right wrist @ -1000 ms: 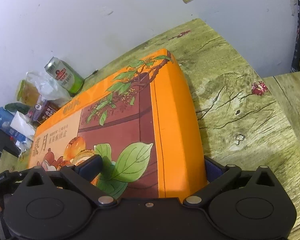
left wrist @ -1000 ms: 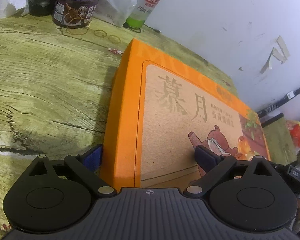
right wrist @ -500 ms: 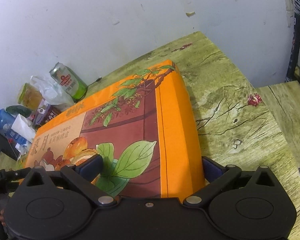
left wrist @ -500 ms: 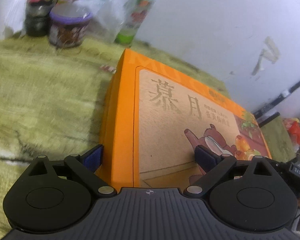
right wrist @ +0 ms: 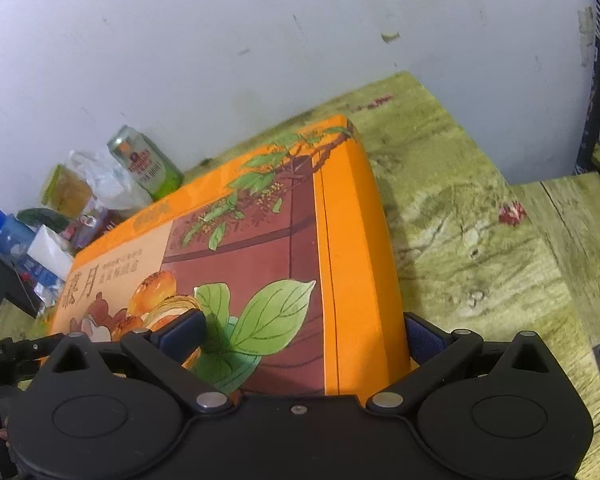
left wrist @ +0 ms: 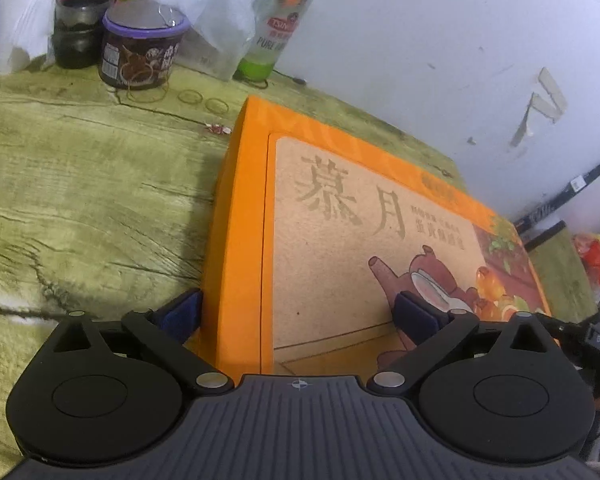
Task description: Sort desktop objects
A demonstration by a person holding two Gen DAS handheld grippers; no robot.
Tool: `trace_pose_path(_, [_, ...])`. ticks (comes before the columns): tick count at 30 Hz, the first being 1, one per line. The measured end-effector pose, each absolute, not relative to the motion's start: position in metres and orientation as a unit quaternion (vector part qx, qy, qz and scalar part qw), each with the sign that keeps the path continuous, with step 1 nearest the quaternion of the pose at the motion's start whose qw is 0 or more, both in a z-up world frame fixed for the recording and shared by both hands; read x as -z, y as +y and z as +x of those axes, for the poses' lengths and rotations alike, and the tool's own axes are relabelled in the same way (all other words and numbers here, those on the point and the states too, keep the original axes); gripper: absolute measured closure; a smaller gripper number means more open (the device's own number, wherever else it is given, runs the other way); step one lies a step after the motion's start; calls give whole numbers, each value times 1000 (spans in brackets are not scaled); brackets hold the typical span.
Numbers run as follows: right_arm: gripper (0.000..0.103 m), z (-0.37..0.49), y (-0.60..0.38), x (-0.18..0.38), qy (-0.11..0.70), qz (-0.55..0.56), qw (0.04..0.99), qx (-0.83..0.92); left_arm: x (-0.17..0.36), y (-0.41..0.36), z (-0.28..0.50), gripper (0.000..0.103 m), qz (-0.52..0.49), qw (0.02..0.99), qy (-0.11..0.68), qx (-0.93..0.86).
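A large orange gift box [left wrist: 340,240] with a tan lid panel and a teapot picture lies flat on the green wood-grain table [left wrist: 80,200]. My left gripper [left wrist: 298,314] stands open wide astride its near left edge. One pad [left wrist: 180,314] is against the orange side wall and the other pad [left wrist: 414,316] is over the lid. My right gripper [right wrist: 302,332] is open the same way at the other end of the box [right wrist: 260,240]. Its left pad [right wrist: 182,330] is over the leaf picture and its right pad [right wrist: 422,336] is by the right side wall.
Along the wall at the back left stand a purple-lidded tub [left wrist: 142,50], a dark jar [left wrist: 80,28], a plastic bag [left wrist: 216,20] and a green can [left wrist: 278,28]. Rubber bands [left wrist: 202,100] lie near them. A second table [right wrist: 572,240] adjoins on the right.
Both views have tipped up a little, showing more wall, with blur half a second ago. The box keeps its place between the fingers. The finger spread is unchanged.
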State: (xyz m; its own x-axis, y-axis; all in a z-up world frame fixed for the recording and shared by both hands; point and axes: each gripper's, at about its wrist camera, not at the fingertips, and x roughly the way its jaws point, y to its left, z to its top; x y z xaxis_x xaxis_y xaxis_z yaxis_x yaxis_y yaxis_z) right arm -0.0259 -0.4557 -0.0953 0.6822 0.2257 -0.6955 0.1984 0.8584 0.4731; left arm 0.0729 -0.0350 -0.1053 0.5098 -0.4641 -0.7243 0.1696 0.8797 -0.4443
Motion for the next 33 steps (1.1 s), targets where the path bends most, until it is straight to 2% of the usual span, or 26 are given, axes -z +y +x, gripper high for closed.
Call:
trace_pose_path(10, [0, -38, -463, 110, 402, 282, 871, 7, 106, -11, 66, 4, -179, 863, 432, 189])
trace_pose_path(16, [0, -50, -476, 132, 424, 330, 843, 10, 128, -5, 60, 3, -181, 845, 472, 177])
trace_pose_path(22, [0, -54, -463, 117, 435, 321, 841, -11, 106, -17, 42, 3, -174, 837, 473, 212])
trace_pose_path(29, [0, -73, -459, 88, 402, 307, 863, -7, 104, -10, 36, 3, -208, 837, 451, 229])
trace_pose_path(33, [0, -71, -462, 97, 409, 310, 858, -3, 104, -8, 35, 1, -219, 838, 441, 236])
